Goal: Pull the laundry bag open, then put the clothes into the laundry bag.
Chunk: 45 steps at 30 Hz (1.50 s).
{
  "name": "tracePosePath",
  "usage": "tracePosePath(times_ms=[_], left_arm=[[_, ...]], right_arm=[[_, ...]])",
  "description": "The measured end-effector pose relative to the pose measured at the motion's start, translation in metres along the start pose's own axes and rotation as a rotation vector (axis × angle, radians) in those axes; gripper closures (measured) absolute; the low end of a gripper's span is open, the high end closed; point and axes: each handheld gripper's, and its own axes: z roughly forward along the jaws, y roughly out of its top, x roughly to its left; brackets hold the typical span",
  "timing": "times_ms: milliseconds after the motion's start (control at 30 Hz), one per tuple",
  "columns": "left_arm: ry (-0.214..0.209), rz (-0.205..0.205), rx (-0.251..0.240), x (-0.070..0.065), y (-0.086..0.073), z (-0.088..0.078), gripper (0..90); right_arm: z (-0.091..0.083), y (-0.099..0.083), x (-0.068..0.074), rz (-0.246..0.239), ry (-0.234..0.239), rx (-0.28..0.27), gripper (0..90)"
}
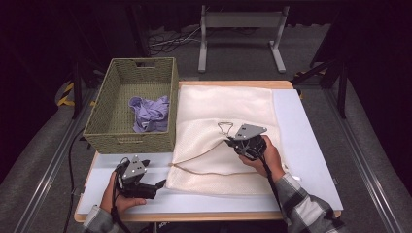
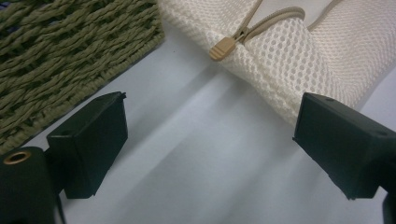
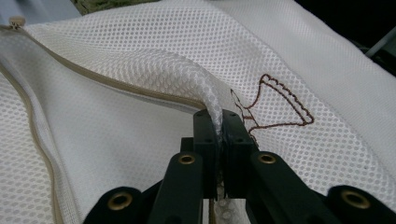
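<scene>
Centre of the high view, the right claw (image 1: 241, 143) is pinched tight on a fold of the cream mesh laundry bag (image 1: 228, 104), lifting the upper layer, apparently to gape the zipper opening. Lower left, the left claw (image 1: 154, 186) waits wide apart and empty beside the bag's corner. Purple clothing (image 1: 149, 112) sits in the wicker basket (image 1: 107, 114), upper left.

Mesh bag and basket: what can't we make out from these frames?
- Bag inside: high view, the top mesh layer covers it; contents, if any, unknown.
- Zipper pull: too small to find in the high view.
- Purple cloth: high view, crumpled in the basket; what garment it is, unreadable.
- Right gripper grip: right gripper view, jaws hide how much mesh they pinch.
- Left gripper: open; left gripper view crops the basket.
</scene>
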Motion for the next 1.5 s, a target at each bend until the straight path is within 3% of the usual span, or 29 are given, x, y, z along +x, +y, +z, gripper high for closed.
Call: tracePosePath(times_ms=[633, 967, 1233, 1500], left_arm=[[0.002, -0.021, -0.007, 0.007, -0.001, -0.004, 8.9], [0.001, -0.015, -0.004, 0.008, -0.001, -0.005, 8.8], [-0.002, -0.047, -0.026, 0.011, -0.003, -0.01, 6.8], [0.015, -0.029, -0.06, 0.016, 0.001, -0.019, 5.5]], right_arm=[[-0.012, 0.011, 0.0, -0.004, -0.007, -0.049, 87.1], [-0.011, 0.011, 0.0, -0.008, -0.007, -0.047, 87.0], [-0.011, 0.011, -0.002, -0.001, -0.003, -0.056, 87.0], [-0.012, 0.013, -0.005, -0.004, -0.007, -0.06, 86.8]])
